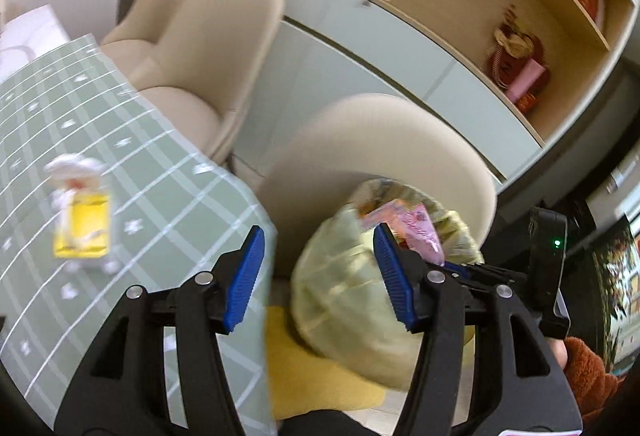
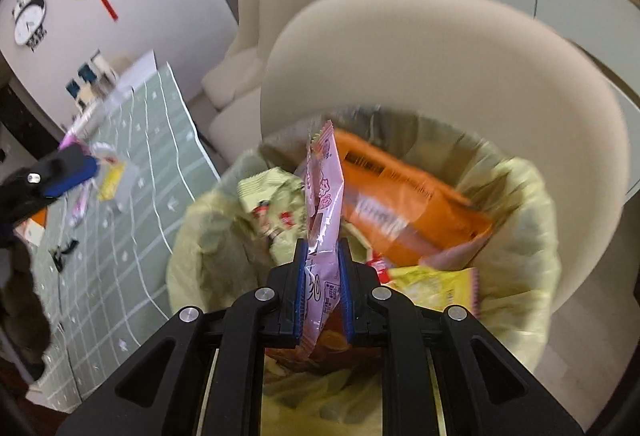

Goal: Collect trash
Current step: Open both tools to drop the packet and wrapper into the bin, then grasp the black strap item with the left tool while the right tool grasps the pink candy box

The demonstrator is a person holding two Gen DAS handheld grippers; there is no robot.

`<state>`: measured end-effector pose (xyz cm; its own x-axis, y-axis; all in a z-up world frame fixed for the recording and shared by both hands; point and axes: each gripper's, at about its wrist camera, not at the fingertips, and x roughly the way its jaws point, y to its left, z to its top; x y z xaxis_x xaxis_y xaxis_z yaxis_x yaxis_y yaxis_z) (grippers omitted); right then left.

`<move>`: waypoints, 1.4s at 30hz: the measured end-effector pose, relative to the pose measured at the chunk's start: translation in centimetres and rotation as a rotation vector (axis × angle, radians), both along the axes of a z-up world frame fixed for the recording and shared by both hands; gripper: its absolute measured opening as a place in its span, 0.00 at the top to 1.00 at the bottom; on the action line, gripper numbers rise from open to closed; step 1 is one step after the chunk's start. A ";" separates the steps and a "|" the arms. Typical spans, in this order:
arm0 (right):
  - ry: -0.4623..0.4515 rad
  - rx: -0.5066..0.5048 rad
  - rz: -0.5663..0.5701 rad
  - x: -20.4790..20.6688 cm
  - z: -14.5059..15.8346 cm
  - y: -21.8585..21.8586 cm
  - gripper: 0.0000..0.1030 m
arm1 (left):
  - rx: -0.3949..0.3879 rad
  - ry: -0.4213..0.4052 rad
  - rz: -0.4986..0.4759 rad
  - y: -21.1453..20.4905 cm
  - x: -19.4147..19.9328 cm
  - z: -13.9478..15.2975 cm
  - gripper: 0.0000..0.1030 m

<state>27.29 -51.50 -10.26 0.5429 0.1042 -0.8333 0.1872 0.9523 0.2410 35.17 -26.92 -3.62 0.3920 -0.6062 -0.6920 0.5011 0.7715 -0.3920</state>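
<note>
Now the right gripper has its blue pads clamped tight on a pink wrapper, low centre of the right wrist view, directly over the lined bin. The wrapper stands on edge, its long axis running up the frame, free end pointing toward the chair back. Looks like the drop step: next move is simply opening the jaws so it falls among the orange packet and the rest. Over in the left wrist view, the left gripper sits wide open, empty, with a yellow packet waiting on the green tablecloth at left.
</note>
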 end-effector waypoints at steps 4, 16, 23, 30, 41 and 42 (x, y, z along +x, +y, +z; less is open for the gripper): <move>-0.009 -0.060 0.006 -0.2 0.6 1.2 0.82 | 0.011 0.000 0.082 4.5 -0.4 -0.6 0.44; -0.075 -0.221 0.009 -2.6 4.6 3.9 0.61 | 0.009 0.020 0.327 16.7 -3.0 -1.9 0.44; -0.196 -0.198 0.118 -3.0 7.3 7.9 0.61 | 0.020 0.046 0.551 24.3 -4.6 -3.5 0.44; -0.259 -0.135 0.278 -1.2 7.5 13.5 0.61 | 0.041 0.051 0.711 30.7 -6.0 -4.3 0.44; -0.227 -0.158 0.538 1.3 5.4 21.4 0.54 | 0.054 0.100 0.742 33.7 -5.2 -6.5 0.44; -0.217 -0.146 0.553 1.5 5.2 21.9 0.54 | 0.063 0.107 0.746 33.6 -4.9 -6.8 0.44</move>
<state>28.83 -29.59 -5.03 0.5998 0.3117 -0.7369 -0.3829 0.9205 0.0777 30.29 6.64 -10.45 0.6118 -0.1641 -0.7738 -0.2013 0.9138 -0.3529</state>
